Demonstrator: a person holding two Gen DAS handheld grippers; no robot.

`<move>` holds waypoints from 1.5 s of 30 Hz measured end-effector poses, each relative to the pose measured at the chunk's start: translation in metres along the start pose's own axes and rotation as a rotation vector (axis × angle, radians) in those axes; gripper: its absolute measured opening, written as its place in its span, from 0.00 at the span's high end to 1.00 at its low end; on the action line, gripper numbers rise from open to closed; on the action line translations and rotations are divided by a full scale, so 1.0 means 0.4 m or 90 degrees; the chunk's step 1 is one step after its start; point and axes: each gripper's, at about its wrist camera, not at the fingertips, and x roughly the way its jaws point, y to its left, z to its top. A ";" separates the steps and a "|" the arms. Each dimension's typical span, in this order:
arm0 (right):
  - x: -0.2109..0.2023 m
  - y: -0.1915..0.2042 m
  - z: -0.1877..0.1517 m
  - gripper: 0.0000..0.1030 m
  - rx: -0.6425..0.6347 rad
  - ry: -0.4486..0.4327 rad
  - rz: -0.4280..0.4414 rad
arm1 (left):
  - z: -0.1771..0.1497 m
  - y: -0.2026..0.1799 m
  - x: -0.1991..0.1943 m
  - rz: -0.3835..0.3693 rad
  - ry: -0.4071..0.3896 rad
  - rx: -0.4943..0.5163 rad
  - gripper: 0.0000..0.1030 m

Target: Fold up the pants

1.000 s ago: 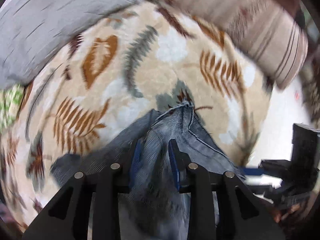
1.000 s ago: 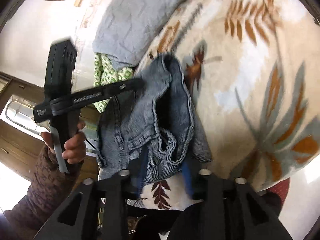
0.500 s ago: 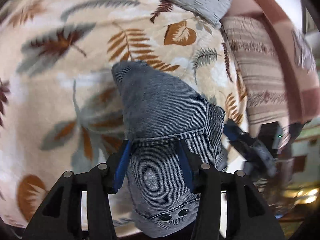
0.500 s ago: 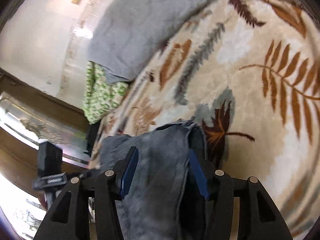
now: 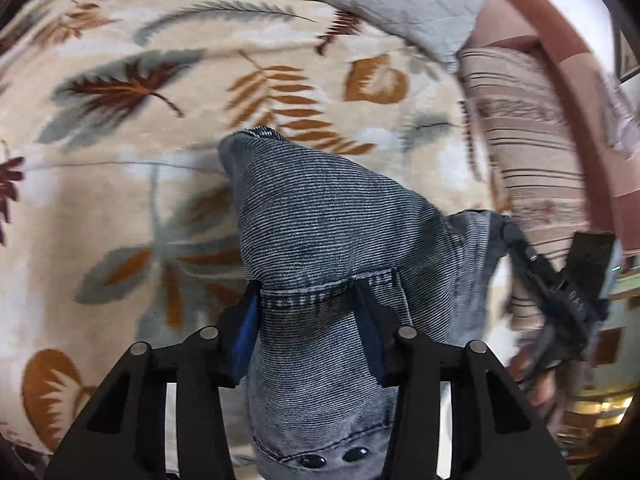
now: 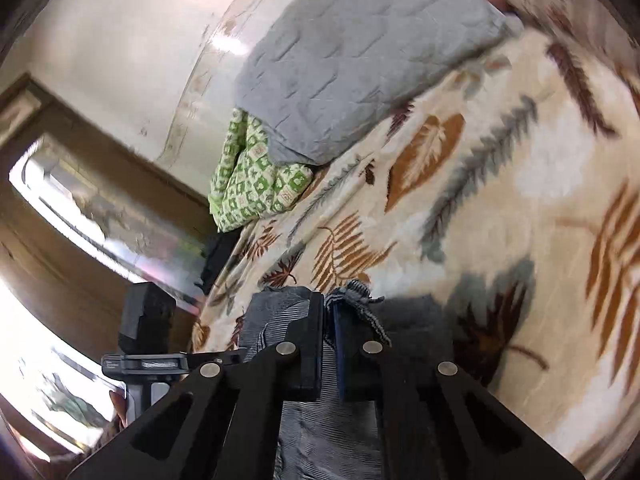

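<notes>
— Since half a second ago the right gripper has pinched nearly closed on a fold of the pants; it was wide before.

— And the left gripper?

— Unchanged: jaws apart, denim bunched between them, touching both fingers.

— Where are the pants?

— On the leaf-print blanket, near the grey pillow and green cloth.

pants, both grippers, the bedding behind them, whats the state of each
pants: bunched, partly lifted off the leaf-print blanket
left gripper: jaws apart, denim between them
right gripper: shut on a fabric edge
grey pillow: lying flat
green patterned cloth: crumpled under the pillow
</notes>
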 end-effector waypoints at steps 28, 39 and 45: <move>-0.032 -0.051 -0.226 0.54 0.084 0.094 -0.017 | -0.138 -0.045 -0.081 0.158 -0.085 0.089 0.49; -0.086 0.121 -0.172 0.92 -0.094 0.044 -0.060 | -0.220 -0.027 -0.045 0.076 -0.015 0.063 0.43; -0.027 0.001 -0.233 0.92 -0.054 0.120 -0.140 | -0.226 0.028 0.012 0.029 0.017 -0.004 0.27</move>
